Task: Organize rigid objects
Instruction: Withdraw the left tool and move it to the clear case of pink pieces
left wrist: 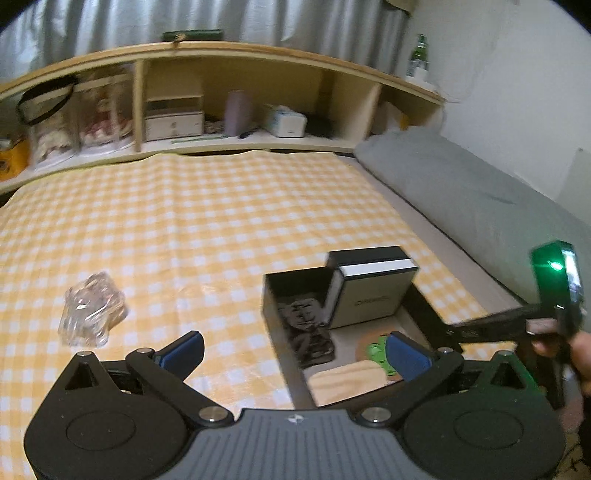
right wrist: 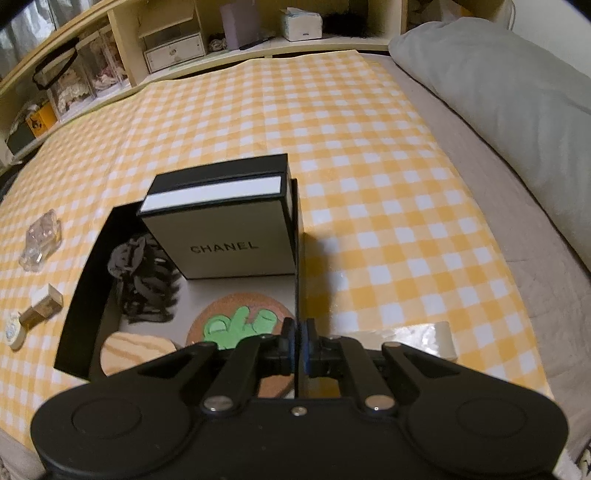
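Checked bedcover (right wrist: 369,155) carried the black box (right wrist: 79,314); its right wall was pinched by the right gripper (right wrist: 297,345), while the left gripper (left wrist: 295,352) was spread empty. Loose bottle (left wrist: 92,310), left of the box, likely needed collecting next.

The left gripper (left wrist: 293,350) hangs with its jaws spread wide, over the near-left corner of the box (left wrist: 275,317). The right gripper (right wrist: 297,345) is pinched tight on the box's right wall.

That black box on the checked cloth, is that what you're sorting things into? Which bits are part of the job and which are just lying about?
Part of the job:
black box, its right wall pinched by the right gripper
Chanel box, dark figure, cork coaster, wooden piece inside
clear bottle, small gold box, round tin outside
left gripper, open

Lying about:
grey pillow
tissue box
green bottle
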Demonstrator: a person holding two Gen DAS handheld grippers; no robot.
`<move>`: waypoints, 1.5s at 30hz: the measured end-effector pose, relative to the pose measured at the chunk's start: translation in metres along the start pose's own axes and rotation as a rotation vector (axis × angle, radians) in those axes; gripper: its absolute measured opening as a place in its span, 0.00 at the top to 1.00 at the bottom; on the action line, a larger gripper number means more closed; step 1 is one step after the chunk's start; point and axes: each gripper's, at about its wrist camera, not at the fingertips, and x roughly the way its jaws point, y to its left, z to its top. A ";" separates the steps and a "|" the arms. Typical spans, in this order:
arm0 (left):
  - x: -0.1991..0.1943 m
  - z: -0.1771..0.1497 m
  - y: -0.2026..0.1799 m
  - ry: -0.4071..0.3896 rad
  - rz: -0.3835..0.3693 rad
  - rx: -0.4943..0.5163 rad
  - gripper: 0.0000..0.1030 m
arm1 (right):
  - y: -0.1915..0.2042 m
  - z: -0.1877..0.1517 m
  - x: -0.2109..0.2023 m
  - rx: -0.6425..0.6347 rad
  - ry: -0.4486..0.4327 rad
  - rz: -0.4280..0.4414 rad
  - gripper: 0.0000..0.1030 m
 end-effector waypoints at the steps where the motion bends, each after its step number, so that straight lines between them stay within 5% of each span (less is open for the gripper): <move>1: 0.002 -0.003 0.005 0.001 0.012 -0.011 0.00 | 0.001 -0.002 -0.001 -0.009 0.005 -0.004 0.94; 23: 0.004 0.004 0.068 -0.043 0.167 -0.221 0.00 | 0.008 -0.012 -0.002 -0.064 0.025 -0.026 0.97; 38: 0.060 0.016 0.158 -0.015 0.400 -0.549 0.00 | 0.008 -0.012 -0.003 -0.072 0.029 -0.031 0.96; 45: 0.098 0.014 0.188 0.021 0.441 -0.691 0.00 | 0.009 -0.011 -0.003 -0.086 0.034 -0.039 0.96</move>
